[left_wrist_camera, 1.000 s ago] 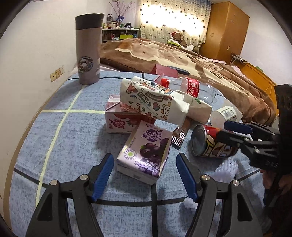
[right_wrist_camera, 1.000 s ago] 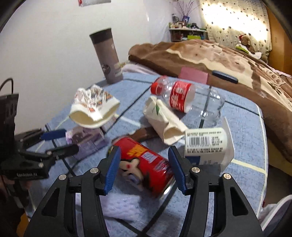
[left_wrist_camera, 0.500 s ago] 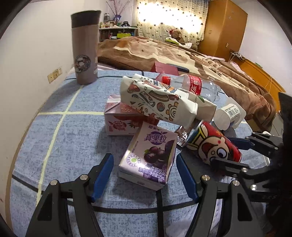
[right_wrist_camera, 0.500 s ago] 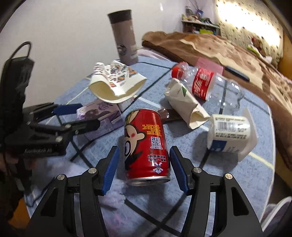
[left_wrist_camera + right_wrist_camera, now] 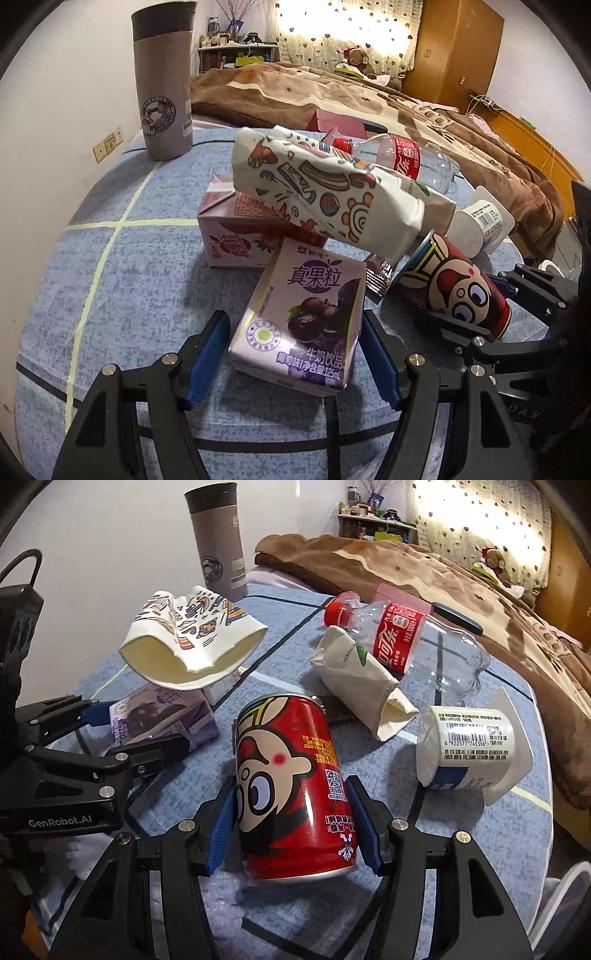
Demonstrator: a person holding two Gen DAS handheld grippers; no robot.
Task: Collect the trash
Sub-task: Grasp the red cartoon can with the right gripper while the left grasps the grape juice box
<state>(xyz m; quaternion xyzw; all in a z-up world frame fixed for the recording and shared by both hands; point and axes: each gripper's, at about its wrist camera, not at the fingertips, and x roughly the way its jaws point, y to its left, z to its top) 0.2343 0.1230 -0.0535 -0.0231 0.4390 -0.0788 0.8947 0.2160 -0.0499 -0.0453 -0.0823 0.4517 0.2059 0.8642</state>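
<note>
Trash lies on a blue table cloth (image 5: 122, 280). My left gripper (image 5: 295, 354) is open, its blue pads on either side of a purple grape milk carton (image 5: 303, 325), which also shows in the right wrist view (image 5: 162, 720). My right gripper (image 5: 293, 827) is shut on a red cartoon can (image 5: 291, 794) and holds it tilted off the table; the can also shows in the left wrist view (image 5: 458, 284). A crushed patterned paper cup (image 5: 328, 192) rests on a pink carton (image 5: 236, 232).
A clear cola bottle (image 5: 406, 638), a crumpled beige paper cup (image 5: 362, 686) and a white yogurt cup (image 5: 469, 749) lie to the right. A tall brown tumbler (image 5: 162, 81) stands at the far left corner. A bed with a brown blanket (image 5: 369, 96) lies behind.
My right gripper has closed on the red can and lifted it upright-tilted. My left gripper has moved forward so the purple carton sits between its pads.
</note>
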